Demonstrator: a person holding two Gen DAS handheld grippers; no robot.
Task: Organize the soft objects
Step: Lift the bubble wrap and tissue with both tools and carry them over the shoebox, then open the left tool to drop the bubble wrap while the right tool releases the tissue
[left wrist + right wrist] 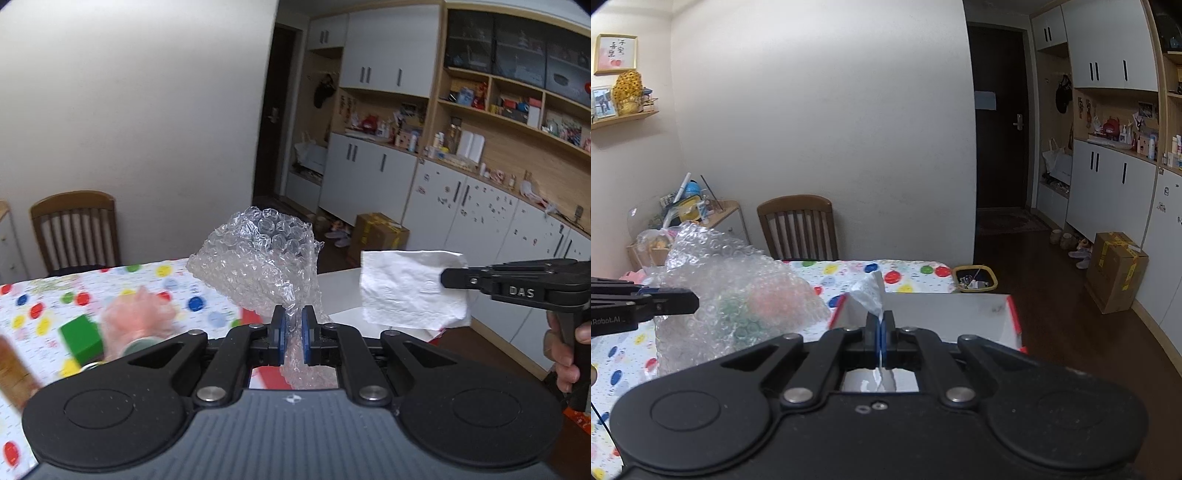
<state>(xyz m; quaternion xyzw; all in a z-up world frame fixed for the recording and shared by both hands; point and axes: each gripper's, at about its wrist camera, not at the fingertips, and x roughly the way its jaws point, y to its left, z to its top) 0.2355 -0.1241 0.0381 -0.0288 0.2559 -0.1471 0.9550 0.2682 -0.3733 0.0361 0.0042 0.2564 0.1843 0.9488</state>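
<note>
Item 1: bubble wrap (258, 258), crumpled sheet, pinched between the fingers of the left gripper (291, 330); held aloft at centre frame of the left wrist view, clear of the counter (177, 280).
Item 2: white tissue (410, 291), clamped edge-on by the right gripper (880, 332), fingers closed tight upon it; seen at right of the left wrist view, hanging free in the air.
Item 3: white box with red edges (960, 314), open, at centre right of the right wrist view; judged the likely receptacle, nothing seen inside it.
Item 4: green block (79, 338) and a blurred pinkish object (136, 321), lower left of the left wrist view, left on the spotted cloth.
Status: two soft items lifted, none yet deposited; sorting judged early, placement outstanding
</note>
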